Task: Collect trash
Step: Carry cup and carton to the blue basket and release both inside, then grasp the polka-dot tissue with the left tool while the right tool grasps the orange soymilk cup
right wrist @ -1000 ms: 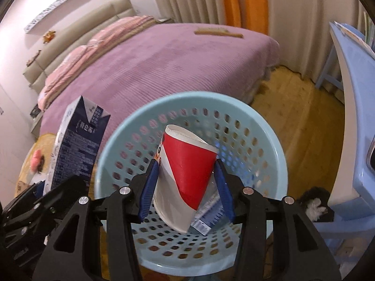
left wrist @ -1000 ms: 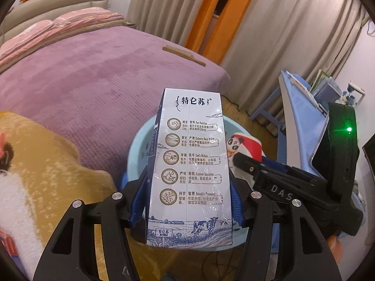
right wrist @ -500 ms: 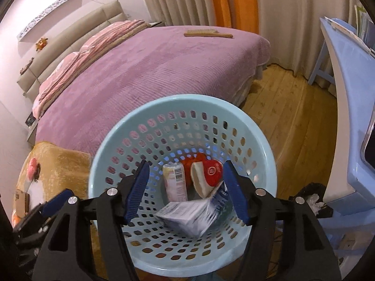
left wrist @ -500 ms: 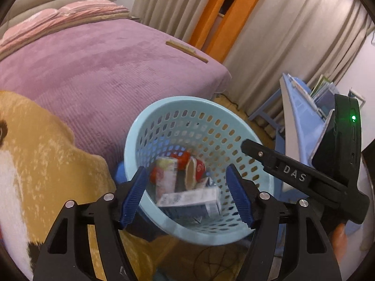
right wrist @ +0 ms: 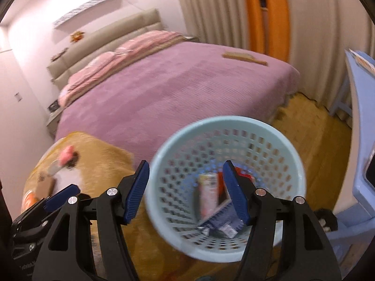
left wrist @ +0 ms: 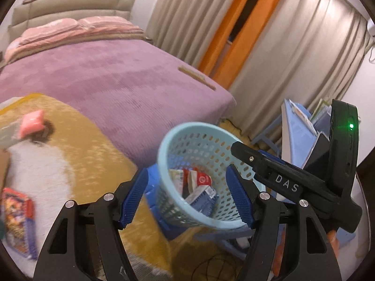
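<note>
The left gripper (left wrist: 187, 196) is released, its blue pads spread with nothing between them but the view of the light blue basket (left wrist: 164, 161) beyond. The right gripper (right wrist: 186, 193) is released too, empty, its pads standing apart in front of the same basket (right wrist: 293, 154); its black body shows at the right of the left wrist view.

The basket stands on the floor just off the corner of the bed's foot end, beside the blue bench (right wrist: 361, 98) with papers on it. Inside the basket lies the collected trash: a blue and white milk carton (left wrist: 202, 196) on its side at the bottom, a red and white paper cup (left wrist: 201, 179) above it, and a small pale carton (left wrist: 177, 175) leaning next to the cup. The right wrist view is blurred, so these read there only as patches of colour.

A yellow and white blanket (left wrist: 77, 154) covers the near corner of the bed (left wrist: 112, 79). On it lie more loose items: a pink packet (left wrist: 31, 123) near the blanket's far edge and a colourful snack wrapper (left wrist: 16, 213) at its near left edge. A flat wooden stick (left wrist: 196, 78) rests well apart, at the far edge of the purple cover.
</note>
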Demonstrator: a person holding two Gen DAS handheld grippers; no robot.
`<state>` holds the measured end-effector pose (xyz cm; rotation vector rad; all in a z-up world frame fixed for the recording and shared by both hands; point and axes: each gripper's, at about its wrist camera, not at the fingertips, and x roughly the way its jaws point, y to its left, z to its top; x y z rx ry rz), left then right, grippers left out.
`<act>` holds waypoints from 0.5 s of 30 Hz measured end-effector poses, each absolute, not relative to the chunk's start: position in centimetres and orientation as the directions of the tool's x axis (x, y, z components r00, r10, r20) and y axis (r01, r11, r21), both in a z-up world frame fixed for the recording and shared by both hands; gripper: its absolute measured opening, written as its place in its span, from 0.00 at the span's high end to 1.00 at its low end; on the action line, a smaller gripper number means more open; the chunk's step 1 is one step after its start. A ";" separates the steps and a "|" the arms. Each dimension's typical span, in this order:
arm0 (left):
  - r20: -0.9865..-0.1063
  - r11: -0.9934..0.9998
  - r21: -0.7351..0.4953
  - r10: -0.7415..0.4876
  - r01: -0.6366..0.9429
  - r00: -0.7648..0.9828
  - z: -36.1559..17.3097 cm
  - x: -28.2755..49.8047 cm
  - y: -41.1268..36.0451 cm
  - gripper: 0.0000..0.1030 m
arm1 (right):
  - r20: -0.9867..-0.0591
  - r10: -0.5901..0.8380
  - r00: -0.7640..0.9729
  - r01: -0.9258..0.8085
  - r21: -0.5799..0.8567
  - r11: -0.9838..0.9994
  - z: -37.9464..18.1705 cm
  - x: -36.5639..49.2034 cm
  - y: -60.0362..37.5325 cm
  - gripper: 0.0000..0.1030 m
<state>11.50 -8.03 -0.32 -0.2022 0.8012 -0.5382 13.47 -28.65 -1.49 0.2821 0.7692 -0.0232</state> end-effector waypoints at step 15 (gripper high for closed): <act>-0.657 0.957 -0.279 -0.130 -0.080 0.743 1.3 6.3 9.9 0.26 | -0.680 0.298 0.670 -0.238 0.184 0.954 -0.1 13.5 -12.2 0.37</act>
